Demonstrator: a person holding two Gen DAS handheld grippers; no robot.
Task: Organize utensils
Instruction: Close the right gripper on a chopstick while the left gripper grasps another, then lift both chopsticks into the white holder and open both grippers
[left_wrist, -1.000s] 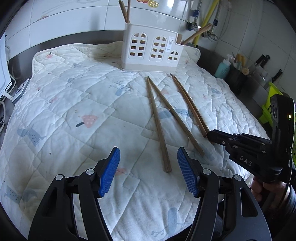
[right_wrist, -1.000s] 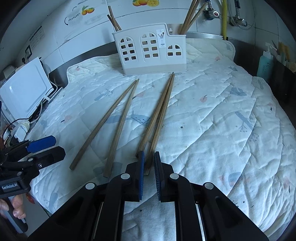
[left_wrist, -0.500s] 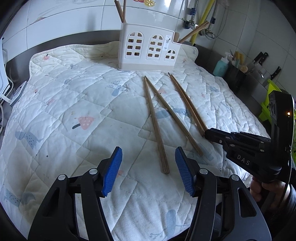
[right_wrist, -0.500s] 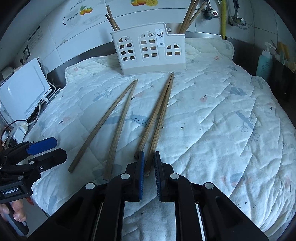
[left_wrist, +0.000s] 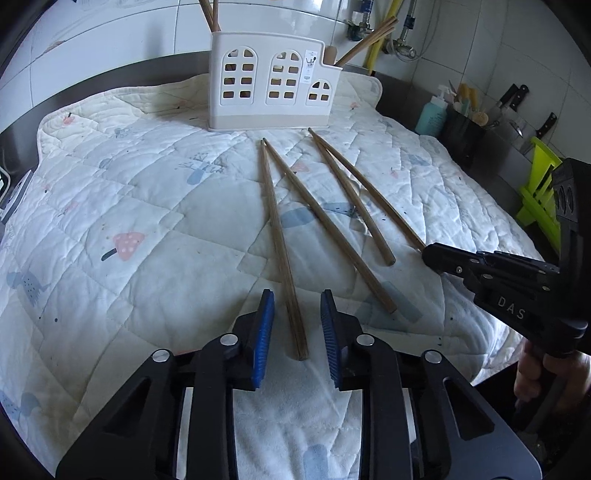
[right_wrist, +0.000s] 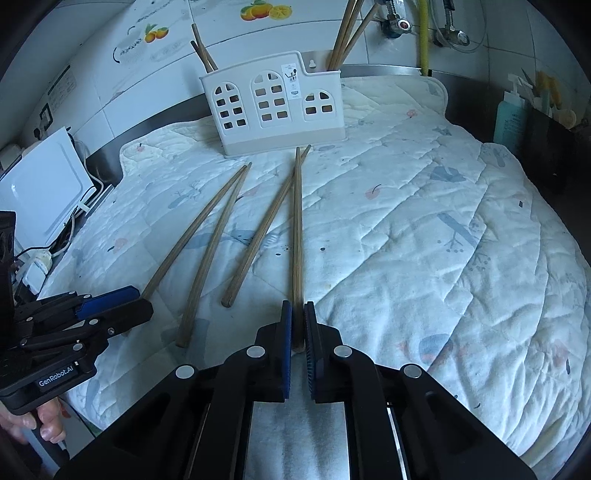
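Four long wooden chopsticks lie loose on a white quilted mat (left_wrist: 155, 206) spread over the worktop, all running from the near edge toward a white house-shaped utensil holder (left_wrist: 271, 83) that stands at the mat's far edge. More chopsticks stand upright in the holder's left and right ends.

The left gripper (left_wrist: 297, 325) is low over the near edge of the mat, and its blue-padded jaws are closing around the near end of the leftmost chopstick (left_wrist: 279, 236). That stick lies between the pads, but a gap shows on both sides, so they are not pressing on it. Its neighbour, the second chopstick (left_wrist: 328, 227), fans out to the right, with the far tips of the two nearly meeting close to the holder.

The right gripper (right_wrist: 298, 325) has its jaws pressed narrowly on the near end of the rightmost chopstick (right_wrist: 296, 221), which runs straight away toward the holder's base. The third chopstick (right_wrist: 264, 229) lies just to its left, crossing it at the far tips and ending free on the mat at the near end.

A hand (right_wrist: 44, 424) holds the left gripper's handle at the mat's left near corner. Off the mat's left edge sits a white appliance (right_wrist: 40, 184); past the right edge stand a teal bottle (left_wrist: 432, 114) and knives (left_wrist: 517, 98) on the tiled wall.
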